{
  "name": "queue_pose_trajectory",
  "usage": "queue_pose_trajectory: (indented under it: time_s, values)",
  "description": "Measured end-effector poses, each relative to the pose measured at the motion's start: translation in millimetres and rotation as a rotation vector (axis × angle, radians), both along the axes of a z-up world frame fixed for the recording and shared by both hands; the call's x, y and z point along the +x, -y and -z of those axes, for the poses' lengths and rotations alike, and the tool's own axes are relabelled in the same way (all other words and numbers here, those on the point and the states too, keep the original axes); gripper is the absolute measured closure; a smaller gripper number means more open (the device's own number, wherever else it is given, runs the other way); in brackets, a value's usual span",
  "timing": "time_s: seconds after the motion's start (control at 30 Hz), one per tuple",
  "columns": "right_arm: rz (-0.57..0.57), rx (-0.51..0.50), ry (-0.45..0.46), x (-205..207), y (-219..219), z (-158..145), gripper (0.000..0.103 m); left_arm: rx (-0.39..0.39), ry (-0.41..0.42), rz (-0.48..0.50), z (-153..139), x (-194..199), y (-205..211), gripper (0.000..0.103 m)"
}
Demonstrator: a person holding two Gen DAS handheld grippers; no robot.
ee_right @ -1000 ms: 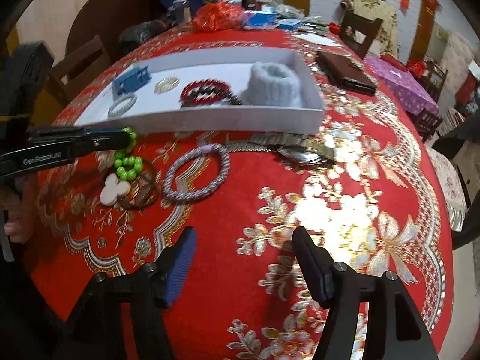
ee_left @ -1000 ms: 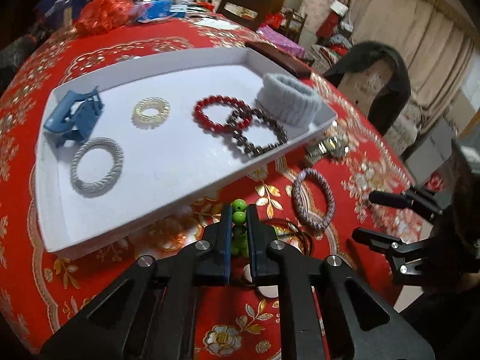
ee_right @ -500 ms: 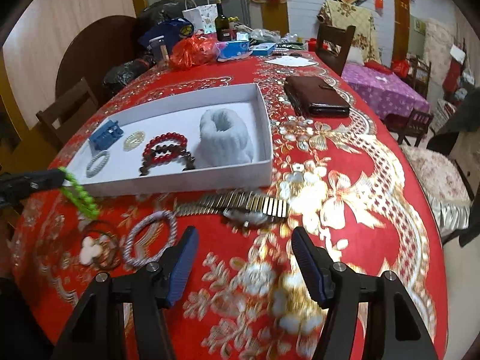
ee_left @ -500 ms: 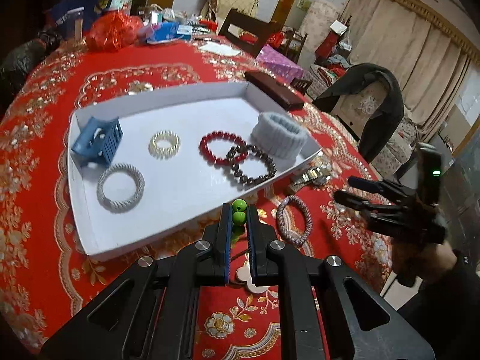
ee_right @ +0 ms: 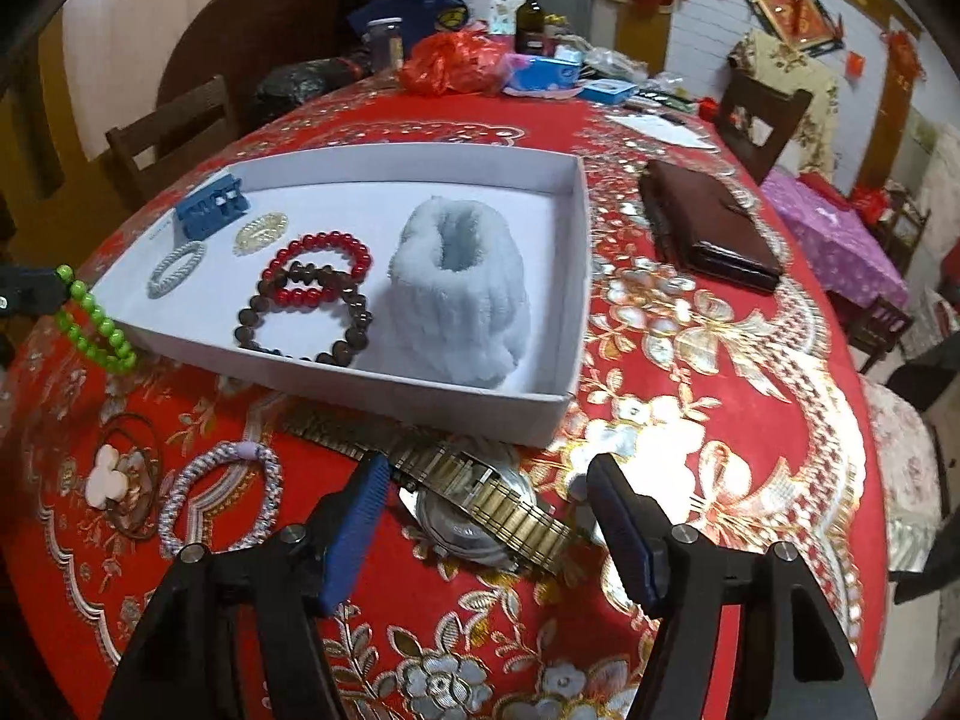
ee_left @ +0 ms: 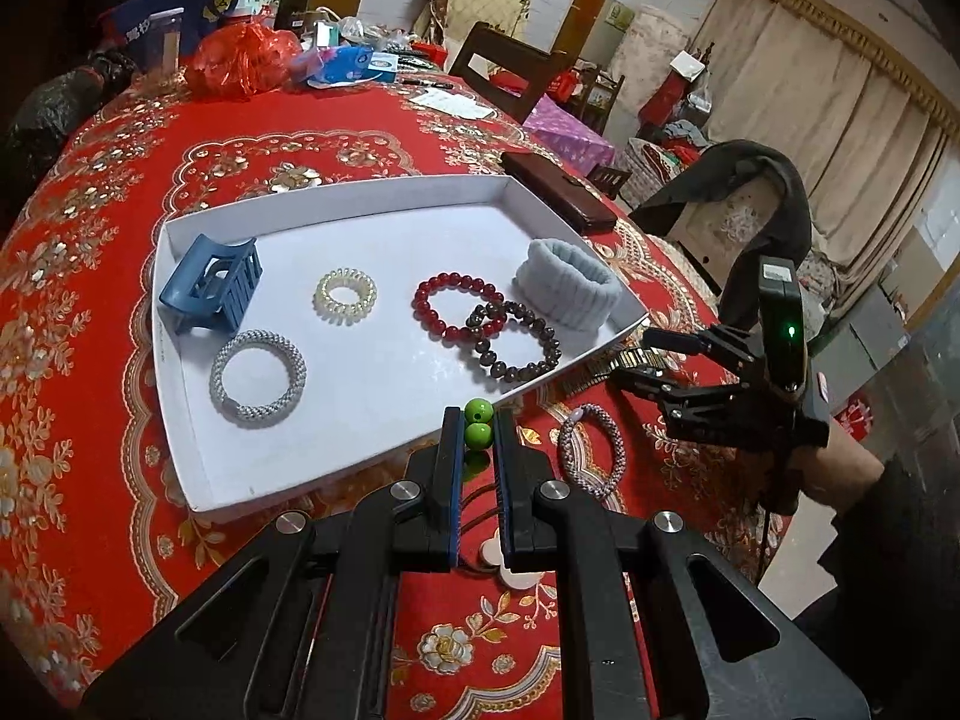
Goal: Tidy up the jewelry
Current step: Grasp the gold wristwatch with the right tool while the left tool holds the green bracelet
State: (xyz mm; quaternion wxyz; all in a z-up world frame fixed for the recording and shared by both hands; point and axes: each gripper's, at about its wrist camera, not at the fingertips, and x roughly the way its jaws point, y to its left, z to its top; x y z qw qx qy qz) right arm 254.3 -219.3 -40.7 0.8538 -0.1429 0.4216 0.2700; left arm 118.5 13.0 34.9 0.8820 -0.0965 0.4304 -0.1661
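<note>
My left gripper is shut on a green bead bracelet, which hangs in the air just before the near wall of the white tray. In the tray lie a blue claw clip, a cream spiral tie, a silver woven bracelet, red and dark bead bracelets and a pale fluffy scrunchie. My right gripper hovers over a gold-band watch on the cloth, its jaws opening, the watch between them untouched.
A purple woven hair band and brown hair ties with a white flower lie on the red cloth left of the watch. A brown wallet lies right of the tray. Bags, a bottle and boxes crowd the far edge; chairs surround the table.
The left gripper has risen with the green bracelet, lifting it off the cloth. The right gripper has swung across the table to the watch by the tray's near corner.
</note>
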Motion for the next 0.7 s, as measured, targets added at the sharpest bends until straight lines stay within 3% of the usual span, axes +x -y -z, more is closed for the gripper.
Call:
queue_pose_trajectory:
  time_s: [0.1, 0.4, 0.7]
  values:
    - [0.006, -0.004, -0.010, -7.1, -3.6, -2.2, 0.056, 0.001, -0.001, 0.002, -0.5, -1.4, 0.0, 0.095]
    - [0.105, -0.016, -0.076, -54.5, -5.3, -10.2, 0.057, 0.002, 0.002, 0.008, -1.1, -3.8, 1.7, 0.095]
    - [0.123, 0.036, 0.025, -97.9, -9.6, -58.2, 0.057, -0.024, 0.034, 0.007, -15.7, -7.6, -2.3, 0.095]
